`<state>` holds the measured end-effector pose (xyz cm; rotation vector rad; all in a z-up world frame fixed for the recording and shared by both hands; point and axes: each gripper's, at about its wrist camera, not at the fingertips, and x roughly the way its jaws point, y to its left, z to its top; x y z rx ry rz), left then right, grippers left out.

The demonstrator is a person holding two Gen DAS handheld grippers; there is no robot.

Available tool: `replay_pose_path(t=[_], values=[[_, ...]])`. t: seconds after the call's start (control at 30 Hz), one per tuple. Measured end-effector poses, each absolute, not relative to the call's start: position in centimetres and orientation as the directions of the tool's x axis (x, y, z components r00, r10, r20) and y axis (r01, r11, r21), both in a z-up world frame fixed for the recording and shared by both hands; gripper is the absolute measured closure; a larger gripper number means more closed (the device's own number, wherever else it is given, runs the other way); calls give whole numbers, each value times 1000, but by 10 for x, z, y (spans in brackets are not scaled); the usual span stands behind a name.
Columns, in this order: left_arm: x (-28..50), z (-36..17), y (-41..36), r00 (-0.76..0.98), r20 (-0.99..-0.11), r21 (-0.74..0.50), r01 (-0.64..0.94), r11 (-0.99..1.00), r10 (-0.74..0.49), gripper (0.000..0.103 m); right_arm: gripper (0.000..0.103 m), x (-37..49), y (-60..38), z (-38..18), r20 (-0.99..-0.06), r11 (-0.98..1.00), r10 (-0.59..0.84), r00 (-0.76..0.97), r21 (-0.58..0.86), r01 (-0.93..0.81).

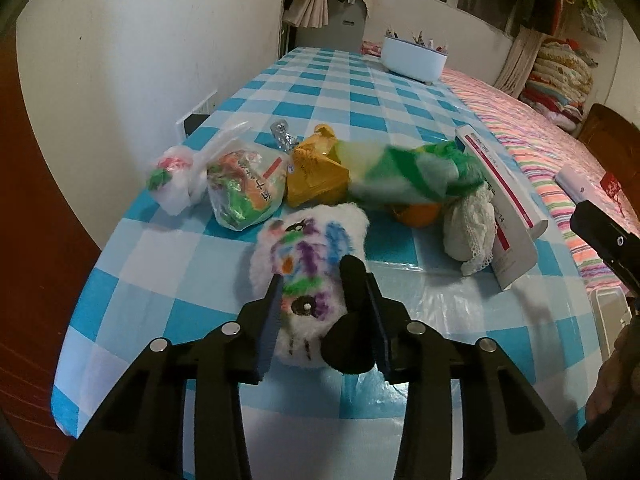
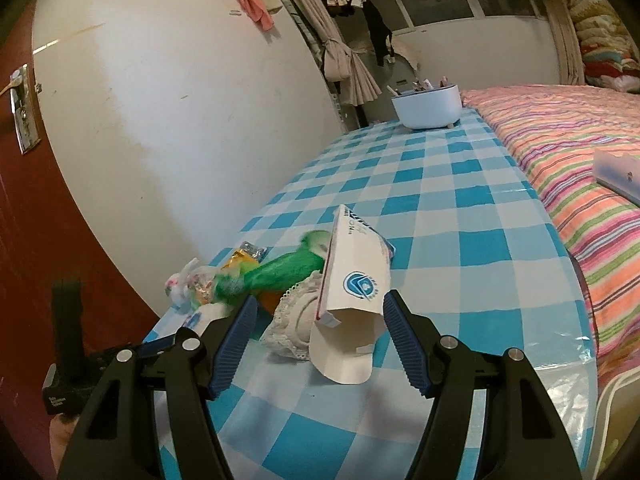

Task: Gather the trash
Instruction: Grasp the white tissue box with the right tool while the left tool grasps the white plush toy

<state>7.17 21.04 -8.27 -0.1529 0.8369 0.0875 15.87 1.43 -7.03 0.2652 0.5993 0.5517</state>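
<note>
The right gripper [image 2: 320, 344] stands wide apart around the white paper carton's [image 2: 352, 300] open end on the checked tablecloth [image 2: 460, 208].

I see dim, warm indoor light and heavy fisheye bending at the edges. Glare streaks the checked tablecloth [image 1: 320, 92]; the green wrapper [image 1: 404, 174] upon it is motion-blurred.

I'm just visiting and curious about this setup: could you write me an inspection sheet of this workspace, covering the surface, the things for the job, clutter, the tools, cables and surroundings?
Surface: table under a blue-and-white checked cloth.
Job's things: fluffy white toy with coloured scribbles; clear bags of wrappers; yellow bag; green-and-white bundle; lace cloth; opened white carton; foil scrap.
Clutter: white tub of small items at the far end.
Tools: left tool has its fingers on either side of the fluffy toy, touching the fur. Right tool open, the carton's end between its fingers, not pressed.
Cables: nothing seen.
Surroundings: white wall, red door, striped bed, hanging clothes.
</note>
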Motion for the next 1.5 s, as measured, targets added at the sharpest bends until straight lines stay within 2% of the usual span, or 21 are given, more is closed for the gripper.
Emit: replay_pose_path(t=[0.43,0.87,1.33,1.5], values=[[64,-75,217,699,-714,-129,-165,978,23,78,39,166,19,-72,-483,835,547,684,375,-402],[57,-63,212,731,-682,-158,-130,979,-13,78,39,168,24,-73,-485,836,547,682,365,-410],[53,-59,203,735,-677,-156,-99,983,-33,78,39,193,43,-85,-574,885,465,674,269,-381],[54,-58,198,734,-678,-148,-88,985,-36,78,39,208,31,-98,-618,891,454,641,315,-327]])
